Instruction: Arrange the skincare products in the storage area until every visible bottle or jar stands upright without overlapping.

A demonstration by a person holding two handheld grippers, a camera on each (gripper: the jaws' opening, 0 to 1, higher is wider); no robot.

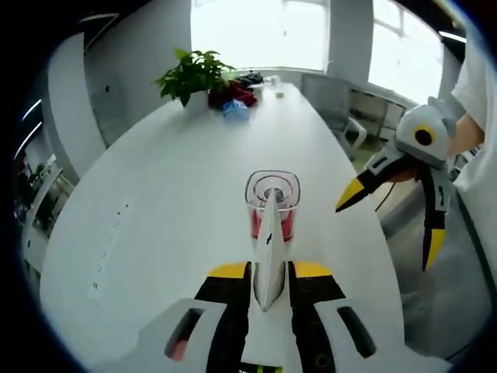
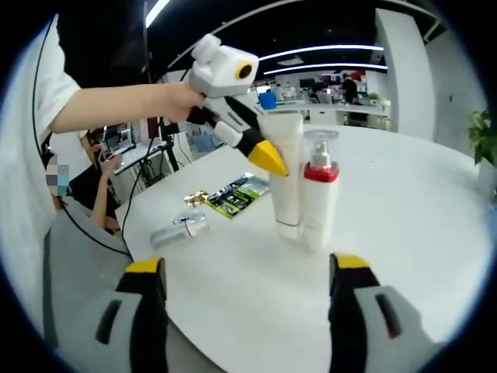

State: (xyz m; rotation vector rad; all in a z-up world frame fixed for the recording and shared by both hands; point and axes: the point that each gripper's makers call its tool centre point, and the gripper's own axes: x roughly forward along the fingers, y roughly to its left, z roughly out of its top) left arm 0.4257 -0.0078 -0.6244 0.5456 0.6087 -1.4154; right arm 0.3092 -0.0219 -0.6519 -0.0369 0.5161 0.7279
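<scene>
My left tongs (image 1: 269, 273) clamp white tube (image 2: 285, 172), holding it upright on counter (image 2: 419, 202) touching pump bottle (image 2: 320, 194) (avoid overlap). Right tongs (image 2: 248, 276) wide open, empty. Small bottle (image 2: 180, 230) lies toppled.

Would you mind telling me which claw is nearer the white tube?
Left. The left claw is clamped on the white tube, while the right claw sits open, back from it.

Left gripper (image 1: 270, 256) clamped, right gripper (image 2: 248, 287) agape.
</scene>
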